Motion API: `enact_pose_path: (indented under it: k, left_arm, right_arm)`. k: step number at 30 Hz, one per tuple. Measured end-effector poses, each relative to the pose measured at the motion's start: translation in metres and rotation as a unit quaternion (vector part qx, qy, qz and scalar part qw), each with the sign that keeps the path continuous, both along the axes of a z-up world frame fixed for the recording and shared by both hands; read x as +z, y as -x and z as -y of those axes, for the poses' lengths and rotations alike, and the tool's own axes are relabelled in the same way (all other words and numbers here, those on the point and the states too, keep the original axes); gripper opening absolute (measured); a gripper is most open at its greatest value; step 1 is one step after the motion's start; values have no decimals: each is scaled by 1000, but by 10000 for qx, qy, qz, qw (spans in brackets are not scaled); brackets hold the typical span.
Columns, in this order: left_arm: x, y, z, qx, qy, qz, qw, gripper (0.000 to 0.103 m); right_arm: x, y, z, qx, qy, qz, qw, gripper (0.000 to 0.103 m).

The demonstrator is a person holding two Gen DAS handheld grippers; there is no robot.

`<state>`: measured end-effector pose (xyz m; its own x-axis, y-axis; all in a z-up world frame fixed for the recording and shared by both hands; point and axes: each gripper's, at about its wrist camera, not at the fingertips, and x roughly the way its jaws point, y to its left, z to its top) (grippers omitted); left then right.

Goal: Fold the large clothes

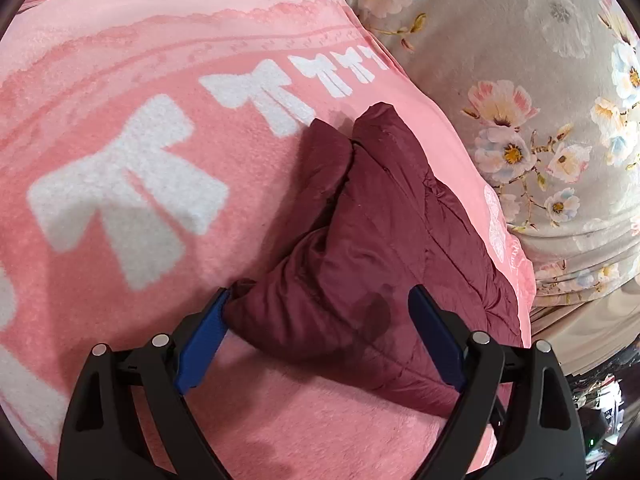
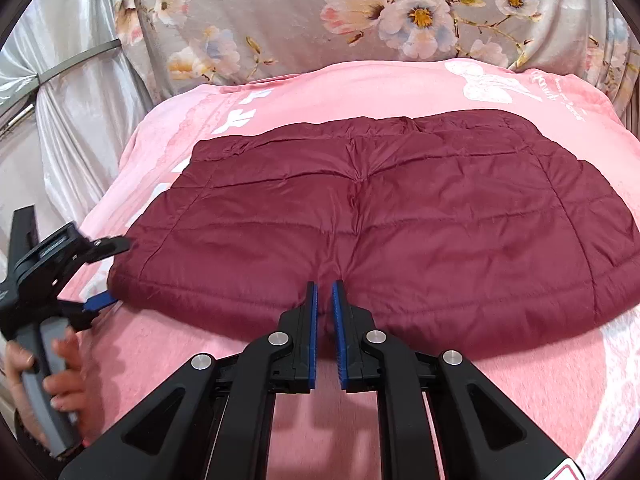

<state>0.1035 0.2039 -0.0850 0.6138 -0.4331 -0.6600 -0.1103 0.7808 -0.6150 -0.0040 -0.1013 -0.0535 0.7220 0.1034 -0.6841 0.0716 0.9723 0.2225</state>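
Here, a folded maroon quilted jacket (image 2: 384, 216) lies flat on a pink fleece blanket (image 2: 304, 420), with two hand-held grippers at its near edge.

The left gripper (image 1: 320, 308) is spread wide, its blue pads on either side of the jacket's puffy corner, not clamped. The right gripper (image 2: 325, 300) has its pads nearly together, pinching the jacket's near hem at the centre seam. The blanket carries white bow prints (image 1: 120, 196). Behind it sits grey bedding with a flower pattern (image 2: 304, 20). In the right wrist view, a bare hand (image 2: 60, 384) grips the left gripper's handle.
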Motion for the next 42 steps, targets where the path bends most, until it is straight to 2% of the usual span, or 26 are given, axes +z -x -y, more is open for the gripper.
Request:
enact_pose_path:
  k: [6, 9, 12, 15, 19, 23, 27, 34, 38, 42]
  left_arm:
    - [3, -4, 14, -163, 22, 38, 9999, 84]
    - [5, -5, 26, -371, 67, 55, 9993, 79]
    - [9, -5, 43, -622, -96, 105, 9980, 74]
    - [16, -3, 52, -687, -160, 222, 9973, 64]
    - [39, 2, 56, -732, -318, 546, 9953, 37]
    - [67, 7, 67, -897, -452, 899, 9909, 24]
    - [103, 17, 97, -1215, -750, 1389, 9800, 19]
    - [155, 40, 184, -1931, -1223, 2180, 9488, 18]
    - [168, 48, 228, -2372, -1182, 2331, 9356, 17]
    - [165, 56, 287, -2832, -1284, 2340, 9212, 17]
  right_arm:
    - [-6, 2, 3, 1, -44, -78, 10000, 10]
    - [-8, 1, 2, 37, 30, -89, 9999, 10]
    - [-4, 2, 3, 41, -11, -101, 9999, 10]
    - [-3, 4, 8, -20, -136, -158, 9998, 10]
    - [-12, 0, 10, -53, -196, -217, 9996, 10]
    - [-19, -3, 7, -69, -138, -141, 9998, 10]
    - [-23, -4, 6, -69, -220, -59, 9997, 10]
    - [-1, 12, 35, -126, -717, -4, 9973, 10]
    - [23, 36, 71, -463, -732, 219, 9960, 10]
    - [31, 60, 112, -978, -728, 255, 9922, 10]
